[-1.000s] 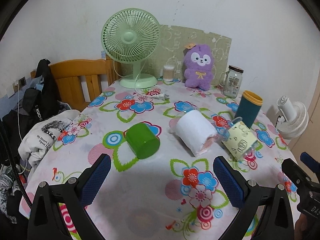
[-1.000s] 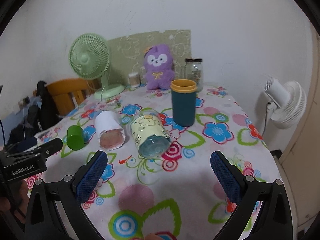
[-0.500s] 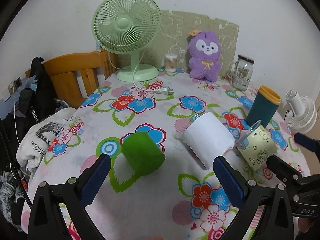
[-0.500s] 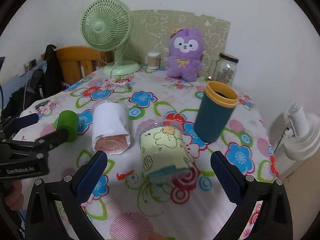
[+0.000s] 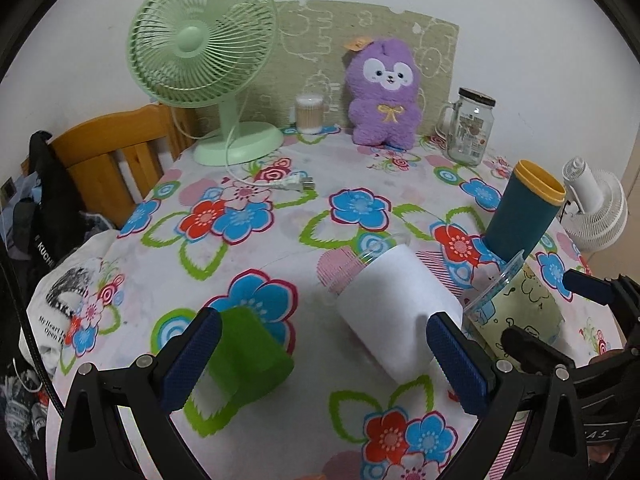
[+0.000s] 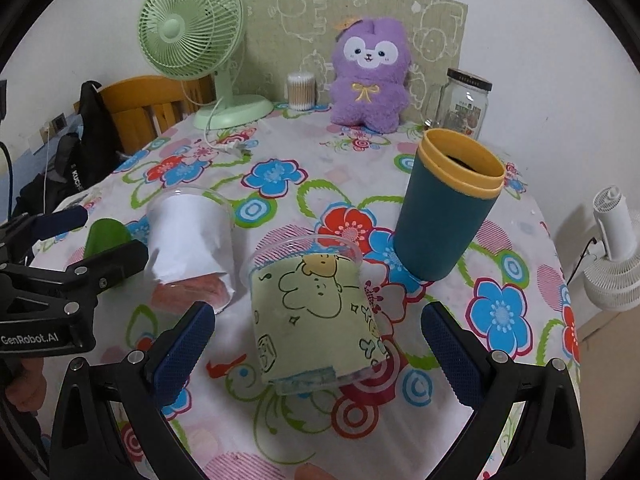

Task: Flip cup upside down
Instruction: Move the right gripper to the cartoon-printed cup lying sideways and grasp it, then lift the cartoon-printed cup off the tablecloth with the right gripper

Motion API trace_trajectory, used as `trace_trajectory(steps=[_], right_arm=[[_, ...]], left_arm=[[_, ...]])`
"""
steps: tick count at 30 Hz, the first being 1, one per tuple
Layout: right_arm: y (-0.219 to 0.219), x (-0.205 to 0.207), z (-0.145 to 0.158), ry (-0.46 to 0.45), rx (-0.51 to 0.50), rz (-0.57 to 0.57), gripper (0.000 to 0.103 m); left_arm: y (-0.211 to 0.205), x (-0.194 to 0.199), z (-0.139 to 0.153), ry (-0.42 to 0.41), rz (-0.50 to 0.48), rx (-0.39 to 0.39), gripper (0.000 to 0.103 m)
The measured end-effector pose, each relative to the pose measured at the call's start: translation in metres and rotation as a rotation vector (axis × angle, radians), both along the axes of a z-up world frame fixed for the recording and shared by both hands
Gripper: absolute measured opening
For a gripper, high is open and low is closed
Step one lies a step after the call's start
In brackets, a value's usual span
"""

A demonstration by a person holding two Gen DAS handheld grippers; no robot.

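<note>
Three cups lie on their sides on the floral tablecloth (image 5: pixel 280 240): a green cup (image 5: pixel 250 354), a clear cup with a white sleeve (image 5: pixel 396 308), and a clear cup with a yellow cartoon sleeve (image 6: pixel 316 320). A teal cup with a yellow rim (image 6: pixel 448 208) stands upright. My left gripper (image 5: pixel 324 360) is open, its fingers either side of the green and white cups. My right gripper (image 6: pixel 320 352) is open, with the yellow-sleeve cup lying between its fingers, untouched. The yellow-sleeve cup (image 5: pixel 520 308) and the right gripper's fingers (image 5: pixel 532 352) also show in the left wrist view.
At the table's back stand a green fan (image 5: pixel 200 60) with its loose plug cord (image 5: pixel 292 184), a purple plush (image 5: pixel 382 96), a cotton-swab jar (image 5: pixel 308 114) and a glass mug jar (image 5: pixel 470 128). A wooden chair (image 5: pixel 112 148) with clothes is left. A white fan (image 5: pixel 596 208) is right.
Both grippers have moved forward and down toward the cups, still open. The yellow-sleeve cup now lies between my right fingers; the green and white cups lie at my left fingers.
</note>
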State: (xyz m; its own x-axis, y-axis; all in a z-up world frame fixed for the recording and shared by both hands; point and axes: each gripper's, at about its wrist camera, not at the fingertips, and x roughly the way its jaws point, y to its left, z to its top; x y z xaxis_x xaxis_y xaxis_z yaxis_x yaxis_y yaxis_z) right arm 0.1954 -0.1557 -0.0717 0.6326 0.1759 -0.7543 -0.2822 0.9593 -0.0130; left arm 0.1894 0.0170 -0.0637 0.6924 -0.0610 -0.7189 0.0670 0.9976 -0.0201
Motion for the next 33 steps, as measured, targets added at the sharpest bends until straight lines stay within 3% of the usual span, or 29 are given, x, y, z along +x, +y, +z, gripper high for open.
trace_trajectory(steps=[9, 11, 12, 16, 33], right_arm=[[0.004, 0.008, -0.012, 0.055, 0.031, 0.02, 0.1], [0.005, 0.009, -0.013, 0.07, 0.036, 0.03, 0.079], [0.006, 0.009, -0.014, 0.087, 0.038, 0.037, 0.074], [0.005, 0.01, -0.016, 0.098, 0.051, 0.041, 0.065], [0.005, -0.038, 0.027, -0.008, 0.034, 0.066, 0.064]], left_arm=[[-0.007, 0.005, -0.003, 0.012, -0.031, 0.026, 0.103], [-0.007, 0.005, -0.004, 0.014, -0.03, 0.025, 0.103], [-0.007, 0.005, -0.004, 0.016, -0.03, 0.025, 0.103], [-0.005, 0.003, -0.003, 0.017, -0.027, 0.03, 0.103], [-0.004, -0.032, 0.015, -0.018, -0.043, 0.043, 0.103]])
